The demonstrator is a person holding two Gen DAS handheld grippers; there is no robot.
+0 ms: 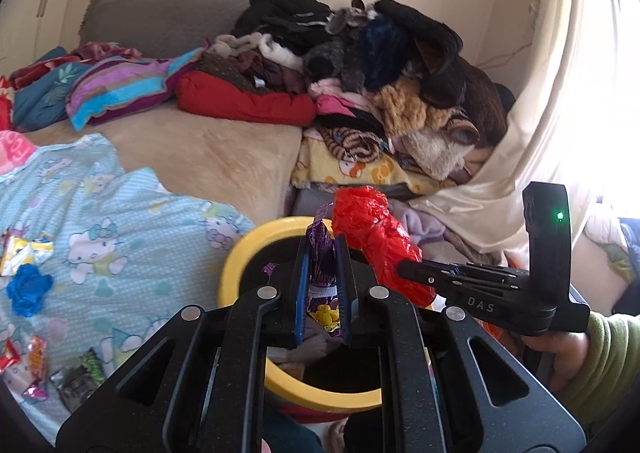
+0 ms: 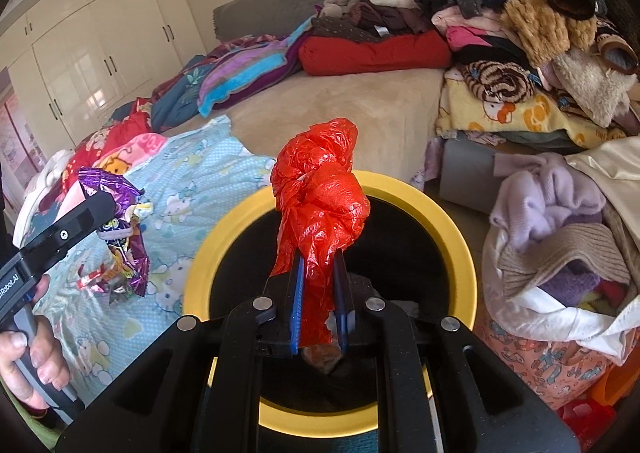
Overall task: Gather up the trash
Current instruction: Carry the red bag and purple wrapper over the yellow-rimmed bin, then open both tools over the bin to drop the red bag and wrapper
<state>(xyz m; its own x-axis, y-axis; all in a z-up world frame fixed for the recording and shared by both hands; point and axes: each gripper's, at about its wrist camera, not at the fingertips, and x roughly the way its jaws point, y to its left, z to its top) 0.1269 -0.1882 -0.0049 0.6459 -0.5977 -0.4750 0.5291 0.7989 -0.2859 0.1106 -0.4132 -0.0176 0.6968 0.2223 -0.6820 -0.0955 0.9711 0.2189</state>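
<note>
Wrapper (image 1: 322,265) clenched in left tool (image 1: 323,253), red bag (image 2: 320,205) in right tool (image 2: 320,273), above yellow-rimmed bin (image 2: 452,221).

Bright daylight pours in from a blown-out window (image 1: 624,101) at the right edge, washing out the curtain (image 1: 560,93). Fisheye bending curves the edges; dark vignetted corners; focus mostly sharp.

a home bedroom: bed (image 2: 340,121), clothes pile (image 2: 520,13), wardrobe (image 2: 80,45).
</note>
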